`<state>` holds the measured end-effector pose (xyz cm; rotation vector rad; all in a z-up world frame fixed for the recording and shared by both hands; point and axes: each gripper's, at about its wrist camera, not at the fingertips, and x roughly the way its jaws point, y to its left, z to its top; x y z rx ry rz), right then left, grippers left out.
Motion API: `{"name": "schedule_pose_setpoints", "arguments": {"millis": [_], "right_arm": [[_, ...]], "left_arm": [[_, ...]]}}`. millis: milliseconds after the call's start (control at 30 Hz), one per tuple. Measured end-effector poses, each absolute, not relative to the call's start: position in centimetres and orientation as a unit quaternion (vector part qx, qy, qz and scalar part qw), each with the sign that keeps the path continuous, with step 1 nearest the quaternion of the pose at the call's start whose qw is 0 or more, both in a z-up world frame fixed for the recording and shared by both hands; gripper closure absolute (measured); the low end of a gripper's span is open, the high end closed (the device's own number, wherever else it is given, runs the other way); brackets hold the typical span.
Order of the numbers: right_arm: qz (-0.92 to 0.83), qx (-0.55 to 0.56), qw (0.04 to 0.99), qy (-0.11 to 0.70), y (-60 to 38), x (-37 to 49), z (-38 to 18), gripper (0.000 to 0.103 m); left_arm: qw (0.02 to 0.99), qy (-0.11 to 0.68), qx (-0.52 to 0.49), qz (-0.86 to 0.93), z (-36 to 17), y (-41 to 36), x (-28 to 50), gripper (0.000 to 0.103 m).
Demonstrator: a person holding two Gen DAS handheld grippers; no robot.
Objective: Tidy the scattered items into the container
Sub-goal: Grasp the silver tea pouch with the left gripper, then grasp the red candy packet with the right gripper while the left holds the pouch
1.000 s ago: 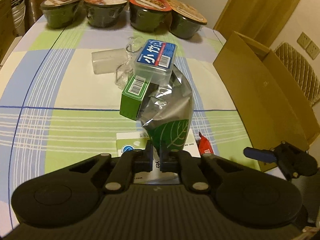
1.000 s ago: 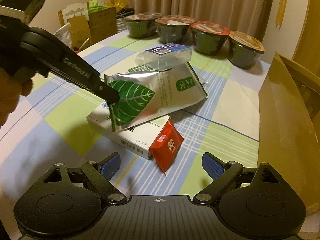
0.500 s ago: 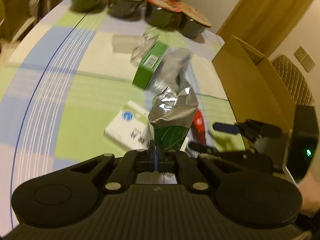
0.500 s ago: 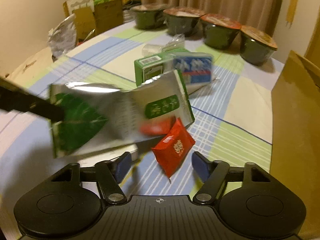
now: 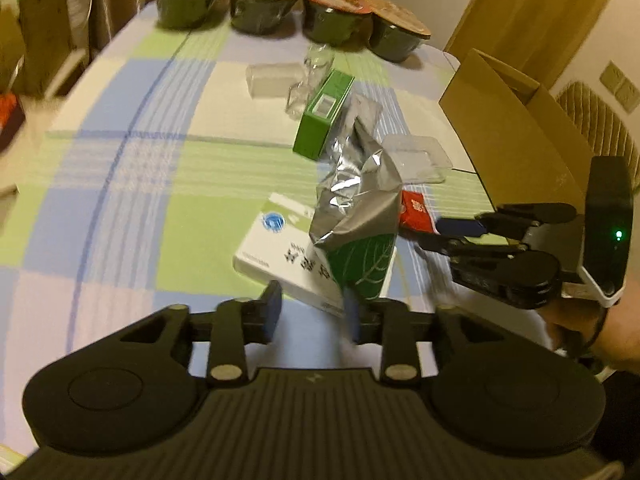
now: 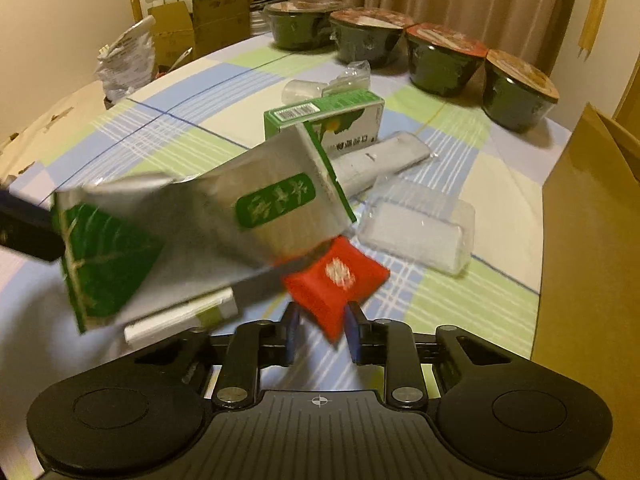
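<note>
A silver bag with a green leaf print [image 5: 356,216] tilts over a flat white box [image 5: 280,248], its lower end against the right finger of my left gripper [image 5: 312,308], which is open. The right wrist view shows the bag [image 6: 224,232] blurred. A red packet [image 6: 336,280] has its near corner between the fingers of my right gripper [image 6: 322,328], which is shut on it. In the left wrist view the right gripper [image 5: 448,236] holds the red packet [image 5: 416,212]. The open cardboard box [image 5: 516,136] stands at the right.
A green carton [image 5: 324,116], a clear plastic case [image 5: 416,156], a clear cup [image 5: 272,80] and crumpled film lie mid-table. Several lidded noodle bowls [image 5: 332,12] line the far edge. A person's hand [image 5: 592,328] holds the right gripper. Cartons and bags [image 6: 192,28] stand beyond the table's left.
My left gripper opened and let go of the silver bag after lifting it. The clear case slid off onto the table. My right gripper closed on the red packet.
</note>
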<state>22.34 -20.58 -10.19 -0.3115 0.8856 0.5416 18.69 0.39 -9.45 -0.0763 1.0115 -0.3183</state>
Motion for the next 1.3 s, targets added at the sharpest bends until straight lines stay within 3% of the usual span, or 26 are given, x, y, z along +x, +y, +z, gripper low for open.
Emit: {"name": "schedule_pose_setpoints", "arguments": {"millis": [233,367,400,433,467,500,900,1300], "right_arm": [[0.246,-0.113,0.869,0.414,-21.8,21.6,-9.2,0.072],[0.262,-0.151,0.863,0.404,-21.0,22.3,-9.3,0.072],[0.268,-0.164,0.86,0.402,-20.8,22.5,-9.3,0.064],[0.274,-0.173,0.858,0.399,-20.7,22.7,-9.4,0.036],[0.28,-0.179,0.857,0.394,-20.7,22.9,-9.4,0.025],[0.289,-0.182,0.855,0.39,-20.8,23.3,-9.3,0.022],[0.336,-0.235,0.813,0.414,-20.9,25.3,-10.8,0.022],[0.351,-0.244,0.806,0.409,-20.1,25.9,-11.0,0.022]], "left_arm": [[0.876,0.453,0.009,-0.164,-7.3,-1.3,19.5,0.056],[0.881,0.437,0.045,-0.177,-6.4,-2.7,20.1,0.049],[0.88,0.434,0.057,-0.184,-6.3,-3.2,20.2,0.046],[0.879,0.431,0.069,-0.193,-6.3,-3.7,20.4,0.038],[0.877,0.429,0.079,-0.201,-6.4,-4.1,20.7,0.036],[0.874,0.428,0.091,-0.21,-6.6,-4.6,20.9,0.036],[0.836,0.439,0.181,-0.275,-10.5,-8.3,24.9,0.036],[0.835,0.452,0.208,-0.234,-11.0,-5.0,28.0,0.036]]}}
